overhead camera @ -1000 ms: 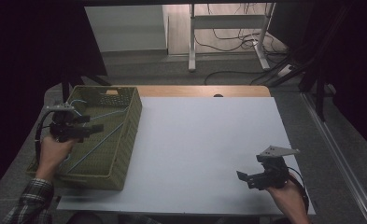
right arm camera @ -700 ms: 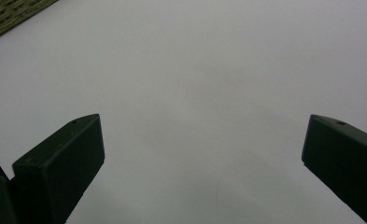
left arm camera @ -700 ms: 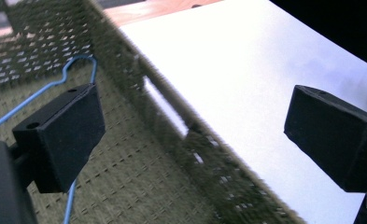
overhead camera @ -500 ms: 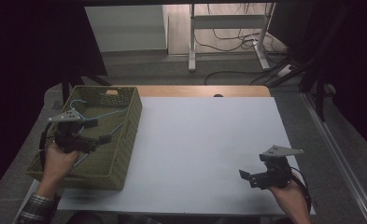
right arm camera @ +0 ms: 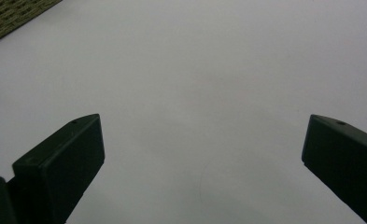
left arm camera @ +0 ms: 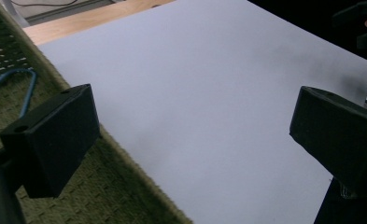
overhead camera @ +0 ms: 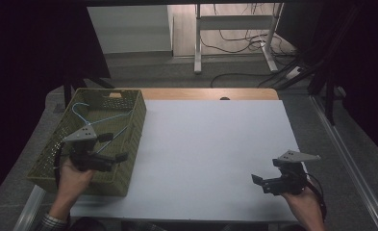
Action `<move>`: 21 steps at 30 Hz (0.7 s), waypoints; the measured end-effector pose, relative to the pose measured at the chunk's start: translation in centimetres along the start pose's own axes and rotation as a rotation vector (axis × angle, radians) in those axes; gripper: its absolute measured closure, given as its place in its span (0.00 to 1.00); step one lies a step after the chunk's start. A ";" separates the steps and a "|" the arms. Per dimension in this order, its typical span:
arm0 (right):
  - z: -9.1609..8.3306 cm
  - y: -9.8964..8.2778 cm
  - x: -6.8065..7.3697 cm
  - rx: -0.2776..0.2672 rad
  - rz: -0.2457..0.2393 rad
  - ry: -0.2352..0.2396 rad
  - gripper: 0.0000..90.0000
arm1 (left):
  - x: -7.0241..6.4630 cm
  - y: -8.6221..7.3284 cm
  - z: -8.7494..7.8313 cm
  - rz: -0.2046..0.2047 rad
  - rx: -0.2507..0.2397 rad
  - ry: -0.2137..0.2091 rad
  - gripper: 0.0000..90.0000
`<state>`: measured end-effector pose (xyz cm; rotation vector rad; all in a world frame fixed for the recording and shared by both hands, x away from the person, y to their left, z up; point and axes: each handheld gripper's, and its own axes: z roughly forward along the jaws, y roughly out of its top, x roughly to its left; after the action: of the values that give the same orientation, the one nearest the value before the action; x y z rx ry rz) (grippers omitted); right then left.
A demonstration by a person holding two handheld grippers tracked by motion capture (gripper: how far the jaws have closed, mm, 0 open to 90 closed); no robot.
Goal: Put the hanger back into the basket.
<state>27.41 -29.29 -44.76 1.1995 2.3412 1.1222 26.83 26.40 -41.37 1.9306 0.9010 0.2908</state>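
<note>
- Left gripper point(overhead camera: 120, 157), held over the near part of the green basket point(overhead camera: 121, 179), has its jaws standing wide apart; they have just been opening, and the left gripper view shows nothing between them, only white table point(left arm camera: 209, 93) ahead.
- Compared with one second ago, this gripper has drawn back toward the person, from the basket's middle to its near end, while keeping about the same height above the weave.
- Blue hanger point(overhead camera: 88, 118) lies inside the basket at its far end, its hook toward the far left corner; in the left gripper view the hook point(left arm camera: 13, 84) rests on the basket floor, well apart from the jaws.
- Judged from this layout, the hanger has been deposited and released, so the placing step appears complete and the left hand is clearing out.
- Right gripper point(overhead camera: 258, 182) sits at the near right edge of the table, almost where it was a second ago, jaws spread and empty over bare white surface.
- No other item is visible on the table to be fetched.
</note>
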 end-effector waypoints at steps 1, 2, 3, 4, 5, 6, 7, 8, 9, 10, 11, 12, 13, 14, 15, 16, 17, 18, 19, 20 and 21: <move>0.0 0.0 0.0 0.000 -0.001 -0.004 0.00 | -0.3 -0.1 0.2 0.004 0.004 0.000 0.02; -0.1 0.0 -0.1 -0.003 0.000 -0.003 0.00 | -0.6 -0.3 0.4 0.004 0.003 0.002 0.01; -0.2 -0.1 -0.1 -0.003 0.003 -0.004 0.00 | -0.8 -0.4 0.6 0.006 0.005 0.000 0.01; -0.2 -0.1 -0.1 -0.004 0.004 -0.005 0.00 | -1.0 -0.5 0.8 0.007 0.009 -0.003 0.01; -0.3 -0.2 -0.2 -0.007 0.006 -0.005 0.00 | -1.2 -0.7 1.0 0.005 0.011 -0.004 0.01; -0.3 -0.2 -0.2 -0.007 0.006 -0.005 0.00 | -1.4 -0.9 1.2 0.007 0.016 -0.004 0.01; -0.4 -0.2 -0.2 -0.007 0.007 -0.007 0.00 | -1.5 -1.1 1.4 0.009 0.020 -0.004 0.01; -0.4 -0.2 -0.2 -0.009 0.009 -0.009 0.00 | -1.7 -1.4 1.6 0.009 0.026 0.002 0.01; -0.5 -0.2 -0.3 -0.010 0.008 -0.007 0.00 | -1.8 -1.5 1.7 0.012 0.033 0.008 0.01; -0.5 -0.3 -0.3 -0.012 0.009 -0.008 0.00 | -2.1 -1.6 1.7 0.021 0.036 0.024 0.01; -0.6 -0.3 -0.3 -0.012 0.011 -0.008 0.00 | -2.3 -1.7 1.6 0.026 0.034 0.035 0.01; -0.6 -0.3 -0.3 -0.014 0.012 -0.008 0.00 | -2.4 -1.8 1.6 0.024 0.033 0.036 0.01; -0.7 -0.4 -0.3 -0.016 0.011 -0.008 0.00 | -2.5 -1.9 1.5 0.018 0.031 0.035 0.01; -0.7 -0.4 -0.4 -0.016 0.011 -0.007 0.00 | -2.6 -2.1 1.6 0.014 0.034 0.039 0.01; -0.8 -0.5 -0.3 -0.016 0.011 -0.008 0.00 | -2.7 -2.4 1.7 0.017 0.044 0.049 0.01; -0.8 -0.5 -0.3 -0.015 0.014 -0.007 0.00 | -2.8 -2.5 1.8 0.021 0.053 0.060 0.01; -0.8 -0.5 -0.3 -0.016 0.012 -0.006 0.00 | -2.9 -2.8 1.9 0.025 0.067 0.077 0.01; -0.9 -0.6 -0.3 -0.016 0.011 -0.005 0.00 | -3.0 -3.0 2.1 0.027 0.076 0.082 0.01; -0.9 -0.7 -0.3 -0.017 0.009 -0.006 0.00 | -3.1 -3.2 2.2 0.027 0.084 0.087 0.01; -0.9 -0.7 -0.3 -0.017 0.009 -0.006 0.00 | -3.2 -3.4 2.3 0.030 0.090 0.098 0.01; -1.0 -0.8 -0.2 -0.020 0.007 -0.003 0.00 | -3.2 -3.5 2.3 0.036 0.083 0.106 0.01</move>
<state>26.55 -30.26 -44.68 1.2019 2.3196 1.1425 24.15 23.59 -44.95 2.0254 0.9615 0.3858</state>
